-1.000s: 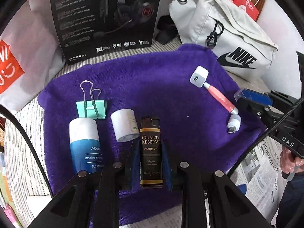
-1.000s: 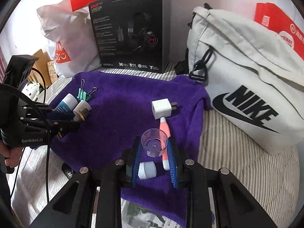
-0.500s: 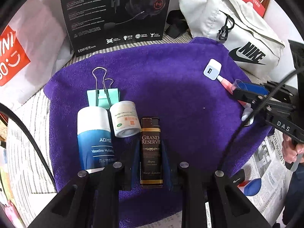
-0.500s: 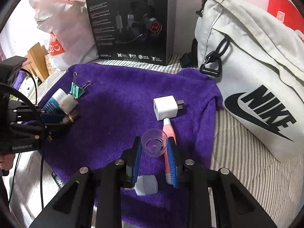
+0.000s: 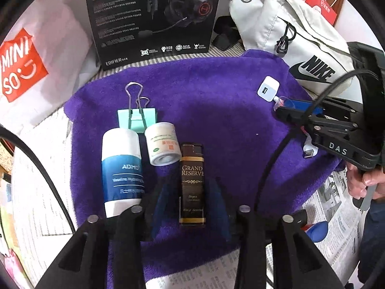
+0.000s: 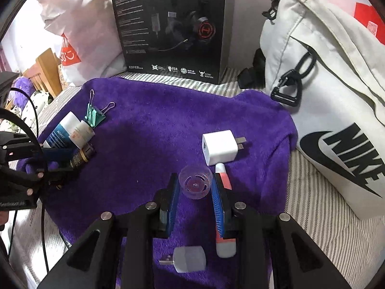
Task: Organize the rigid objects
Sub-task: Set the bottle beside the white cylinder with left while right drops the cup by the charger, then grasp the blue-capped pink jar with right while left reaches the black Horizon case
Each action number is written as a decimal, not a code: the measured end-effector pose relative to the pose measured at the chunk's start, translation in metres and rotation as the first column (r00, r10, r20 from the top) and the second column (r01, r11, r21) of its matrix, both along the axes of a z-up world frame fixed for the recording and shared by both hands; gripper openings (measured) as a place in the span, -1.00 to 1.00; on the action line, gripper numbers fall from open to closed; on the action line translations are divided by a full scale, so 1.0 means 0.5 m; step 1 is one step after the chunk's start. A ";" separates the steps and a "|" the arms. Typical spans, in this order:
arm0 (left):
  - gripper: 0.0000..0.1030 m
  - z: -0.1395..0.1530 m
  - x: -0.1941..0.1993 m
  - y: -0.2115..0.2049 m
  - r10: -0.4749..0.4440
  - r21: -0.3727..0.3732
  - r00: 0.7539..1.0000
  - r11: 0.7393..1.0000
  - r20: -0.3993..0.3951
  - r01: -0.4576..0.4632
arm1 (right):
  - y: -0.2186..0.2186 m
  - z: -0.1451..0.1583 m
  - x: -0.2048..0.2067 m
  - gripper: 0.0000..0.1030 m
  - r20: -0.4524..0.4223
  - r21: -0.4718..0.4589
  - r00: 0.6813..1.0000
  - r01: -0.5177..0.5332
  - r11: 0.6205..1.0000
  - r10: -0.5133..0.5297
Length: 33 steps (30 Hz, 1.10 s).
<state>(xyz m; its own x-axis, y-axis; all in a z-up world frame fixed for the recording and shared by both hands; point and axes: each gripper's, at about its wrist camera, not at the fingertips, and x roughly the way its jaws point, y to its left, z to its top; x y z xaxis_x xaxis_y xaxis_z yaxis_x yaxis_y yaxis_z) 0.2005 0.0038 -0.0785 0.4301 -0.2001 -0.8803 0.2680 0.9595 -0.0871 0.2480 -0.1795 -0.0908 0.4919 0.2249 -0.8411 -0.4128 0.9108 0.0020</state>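
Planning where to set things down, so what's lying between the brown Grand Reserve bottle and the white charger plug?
Only bare purple towel between the Grand Reserve bottle and the charger plug; the right wrist view shows it.

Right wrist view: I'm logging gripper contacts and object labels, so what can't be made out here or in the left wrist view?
- Clear cap: contact with the right gripper pads is unclear, right wrist view.
- Grand Reserve bottle: lower half hidden by the left gripper, right wrist view.
- Pink tube: mostly covered by the right gripper, left wrist view.
- Vaseline tube: small print blurred, left wrist view.
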 end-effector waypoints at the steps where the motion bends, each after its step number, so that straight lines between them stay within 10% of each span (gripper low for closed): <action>1: -0.17 0.003 -0.001 0.001 0.002 0.002 1.000 1.000 0.003 -0.002 | 0.002 -0.001 0.001 -0.48 -0.003 0.003 1.000 -0.004 1.000 0.004; 20: -0.01 0.034 -0.045 0.023 0.037 0.001 0.999 0.999 0.016 -0.037 | -0.007 -0.021 -0.020 -0.32 -0.018 -0.030 1.000 -0.017 0.999 0.017; 33: 0.04 0.082 -0.109 0.051 0.087 -0.021 0.994 0.996 0.061 -0.086 | -0.047 0.108 -0.210 -0.14 0.082 0.042 0.994 -0.074 0.996 0.070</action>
